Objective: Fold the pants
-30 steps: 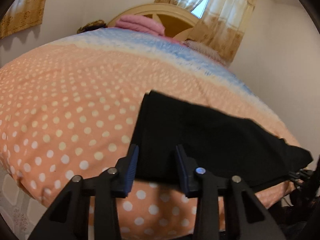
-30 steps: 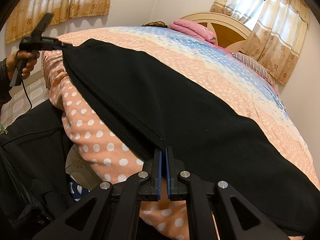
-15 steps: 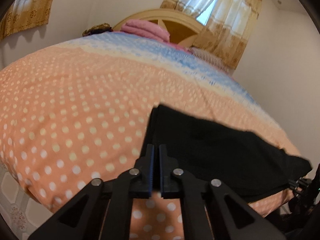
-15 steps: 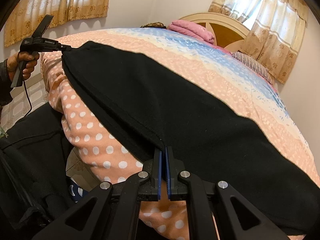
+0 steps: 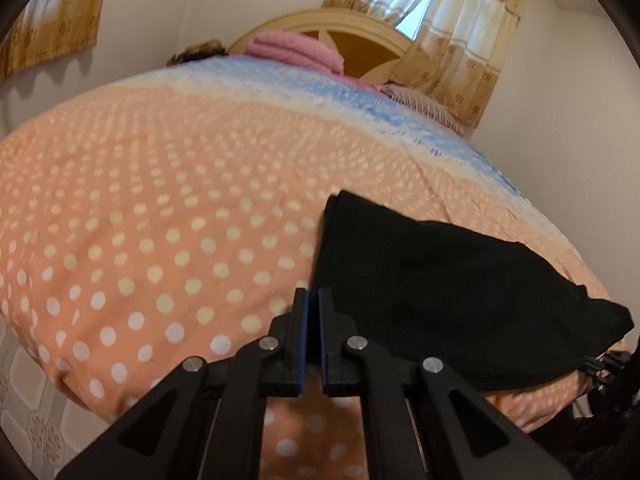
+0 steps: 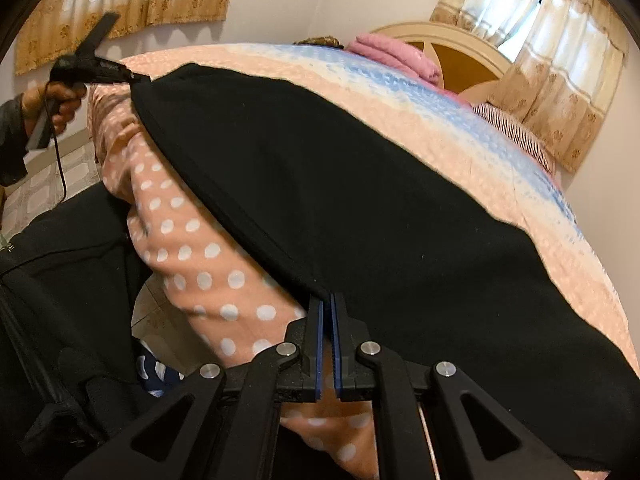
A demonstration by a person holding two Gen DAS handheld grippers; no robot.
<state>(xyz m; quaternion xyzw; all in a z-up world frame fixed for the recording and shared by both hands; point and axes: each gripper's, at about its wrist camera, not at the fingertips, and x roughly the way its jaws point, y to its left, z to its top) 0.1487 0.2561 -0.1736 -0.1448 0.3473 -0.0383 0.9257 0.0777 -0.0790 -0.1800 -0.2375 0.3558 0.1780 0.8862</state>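
Observation:
Black pants lie spread along the near edge of the bed; they also show in the left wrist view. My right gripper is shut on the pants' near edge. My left gripper is shut on the pants' left corner; in the right wrist view it shows at the far left end of the cloth, held by a hand. The pants stretch between the two grippers. The right gripper also shows at the far right of the left wrist view.
The bed has an orange polka-dot cover with a blue band. Pink folded bedding and a striped pillow lie by the wooden headboard. Tiled floor is at the left. A dark bag stands beside the bed.
My left gripper closed on the pants' left corner, having been open a second ago. The right gripper stayed shut on the edge. The pants shifted slightly.

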